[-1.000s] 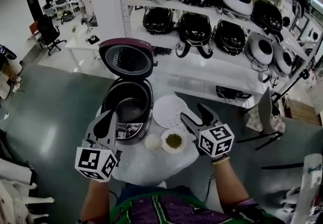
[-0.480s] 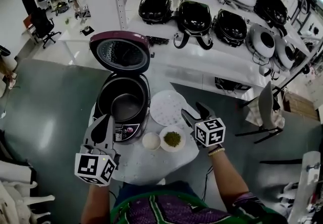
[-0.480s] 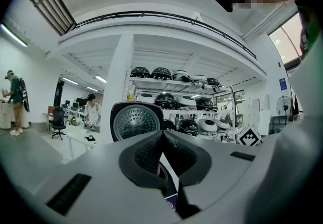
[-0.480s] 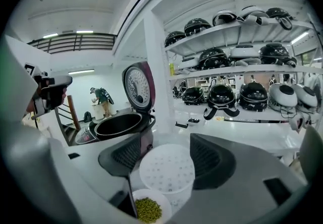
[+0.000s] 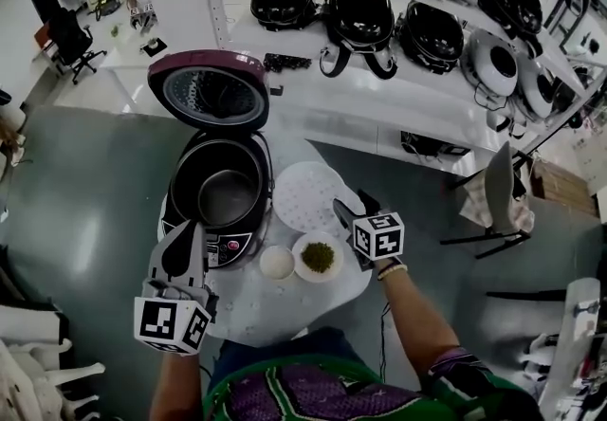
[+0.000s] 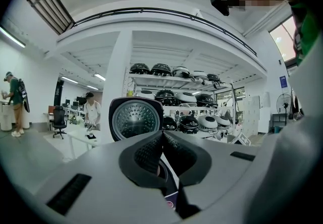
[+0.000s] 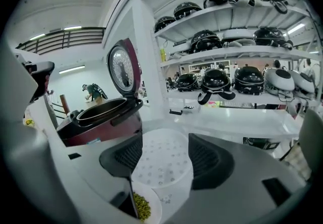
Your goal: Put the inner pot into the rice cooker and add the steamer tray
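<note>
The maroon rice cooker (image 5: 180, 210) stands on the round white table with its lid (image 5: 209, 89) raised, and the metal inner pot (image 5: 226, 193) sits inside it. The white perforated steamer tray (image 5: 308, 193) lies flat on the table to the cooker's right. My right gripper (image 5: 353, 208) hovers at the tray's near right edge. Its jaws are wide and closing, and the steamer tray (image 7: 161, 162) shows between them with no pad touching it. My left gripper (image 5: 184, 234) is shut and empty just in front of the cooker's control panel; in the left gripper view, the left gripper (image 6: 161, 140) points at the cooker lid (image 6: 135, 119).
A white bowl of green beans (image 5: 318, 257) and a small white bowl (image 5: 277, 263) stand near the table's (image 5: 285, 310) front edge. Shelves (image 5: 398, 87) with several black and white cookers fill the back. A chair (image 5: 498, 196) stands to the right. People work at desks far left.
My right gripper has dropped and moved forward to the steamer tray's edge, its jaws narrowing a little. The left gripper has sunk slightly in front of the cooker.
</note>
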